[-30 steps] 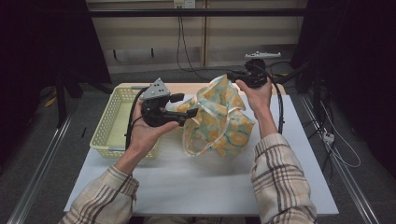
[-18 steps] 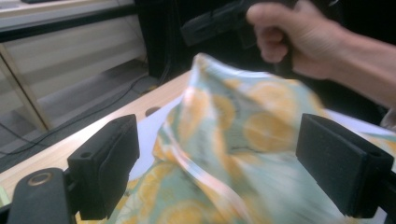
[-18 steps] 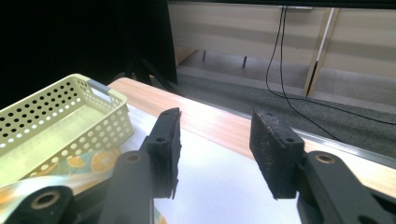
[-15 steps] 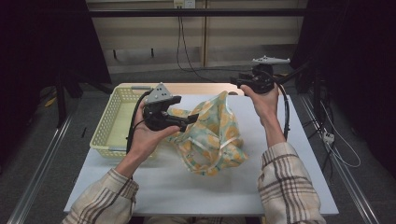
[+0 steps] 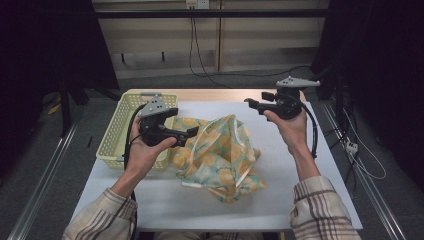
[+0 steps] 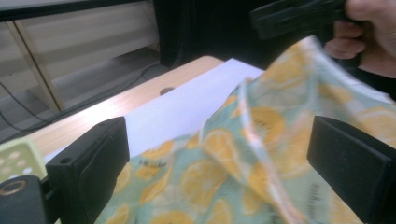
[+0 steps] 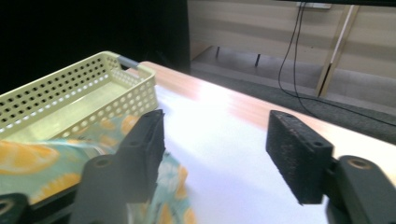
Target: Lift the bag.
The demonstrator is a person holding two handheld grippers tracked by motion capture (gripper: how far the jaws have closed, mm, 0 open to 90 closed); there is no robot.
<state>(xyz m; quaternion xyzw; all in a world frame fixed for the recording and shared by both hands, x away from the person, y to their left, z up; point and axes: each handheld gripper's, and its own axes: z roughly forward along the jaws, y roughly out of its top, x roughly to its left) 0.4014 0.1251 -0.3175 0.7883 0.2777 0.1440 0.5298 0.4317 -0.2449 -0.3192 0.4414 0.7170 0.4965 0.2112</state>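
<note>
Gaping wide, my left gripper touches the lemon-print cloth at nine o'clock; my right gripper, also wide, hovers at one o'clock.

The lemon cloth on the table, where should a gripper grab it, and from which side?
Probably best at the raised ridge of the lemon cloth, where the fabric stands up in a fold with a pale hem. The left gripper is beside it with its jaws open, so it could come in from the basket side and pinch that fold. The flat parts lie against the table and would be harder to catch.
</note>
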